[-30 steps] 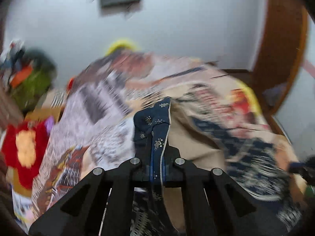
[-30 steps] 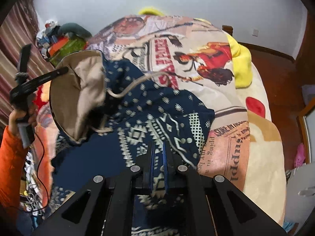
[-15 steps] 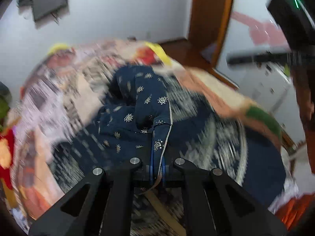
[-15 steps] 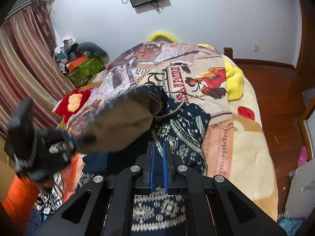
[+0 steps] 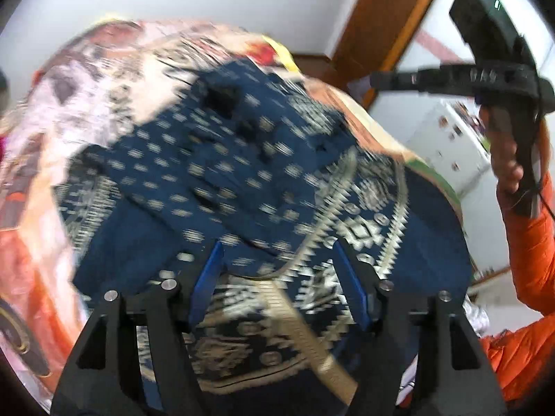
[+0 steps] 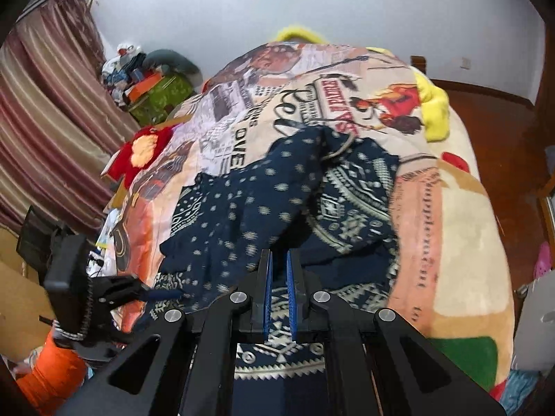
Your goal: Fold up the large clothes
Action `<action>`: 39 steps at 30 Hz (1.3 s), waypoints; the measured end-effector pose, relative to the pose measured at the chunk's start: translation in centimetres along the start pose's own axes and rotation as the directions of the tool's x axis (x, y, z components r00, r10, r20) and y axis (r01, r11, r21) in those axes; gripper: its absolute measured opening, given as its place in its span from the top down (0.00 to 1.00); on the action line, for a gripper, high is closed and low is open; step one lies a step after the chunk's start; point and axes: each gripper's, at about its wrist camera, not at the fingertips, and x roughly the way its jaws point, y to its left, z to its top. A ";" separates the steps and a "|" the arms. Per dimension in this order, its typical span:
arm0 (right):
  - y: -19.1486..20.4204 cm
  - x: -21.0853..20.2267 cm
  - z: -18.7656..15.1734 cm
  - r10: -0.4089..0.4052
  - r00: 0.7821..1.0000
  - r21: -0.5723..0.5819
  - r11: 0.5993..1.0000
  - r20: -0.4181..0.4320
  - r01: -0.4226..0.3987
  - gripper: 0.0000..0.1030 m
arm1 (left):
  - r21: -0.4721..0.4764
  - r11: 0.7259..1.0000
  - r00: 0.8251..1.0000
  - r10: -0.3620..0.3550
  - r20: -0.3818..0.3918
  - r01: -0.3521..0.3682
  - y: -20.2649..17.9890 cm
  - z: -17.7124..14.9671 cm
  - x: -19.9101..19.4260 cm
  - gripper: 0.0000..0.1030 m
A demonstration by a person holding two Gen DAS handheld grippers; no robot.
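Left gripper point(image 5: 281, 260) stands wide and empty above the navy patterned garment point(image 6: 277, 201) heaped on the printed bedspread point(image 6: 451, 208), while right gripper point(image 6: 279, 270) shows a narrow gap gripping nothing.

a bed point(image 6: 461, 228) in printed bedding carries the navy patterned garment point(image 6: 277, 201).

garment point(image 6: 277, 201) on bedspread point(image 6: 451, 208), curtain point(image 6: 45, 111) left

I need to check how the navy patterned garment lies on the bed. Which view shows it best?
The right wrist view: the navy patterned garment is sharp and nearly whole. The left wrist view shows it motion-blurred and cropped.
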 end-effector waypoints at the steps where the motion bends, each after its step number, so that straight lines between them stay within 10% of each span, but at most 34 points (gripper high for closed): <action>1: 0.3 0.3 0.3 0.005 1.000 -0.007 1.000 -0.002 -0.005 0.97 | -0.017 1.000 1.000 0.023 0.010 -0.023 0.9 0.2 -0.3 0.37; 9: 3.2 5.4 3.8 0.042 0.997 -0.023 0.999 -0.058 -0.043 0.97 | -0.393 0.909 0.990 0.142 -0.025 -0.141 12.3 1.0 2.5 0.37; 13: 4.4 9.9 5.5 0.031 0.992 -0.042 0.998 -0.125 -0.037 0.97 | -0.561 0.827 0.999 0.024 -0.036 -0.040 16.5 1.0 6.4 0.39; 17: 4.3 15.6 6.4 -0.057 0.977 -0.097 0.995 -0.205 0.038 0.97 | -0.629 0.771 0.992 -0.126 0.002 0.099 17.6 1.4 9.5 0.73; 20: 1.9 18.6 6.3 -0.171 0.953 -0.111 0.983 -0.250 0.148 0.97 | -0.608 0.789 0.995 -0.100 0.013 0.088 17.1 2.1 9.8 0.93; 27: -4.7 17.0 4.5 -0.180 0.944 0.008 0.982 -0.277 0.190 0.97 | -0.409 0.908 0.983 0.147 0.106 -0.091 13.9 3.7 5.0 0.97; 39: -0.5 13.2 1.5 -0.123 0.959 -0.094 0.990 -0.256 0.102 0.97 | -0.427 0.876 0.971 0.236 -0.030 -0.226 14.8 1.2 6.9 0.95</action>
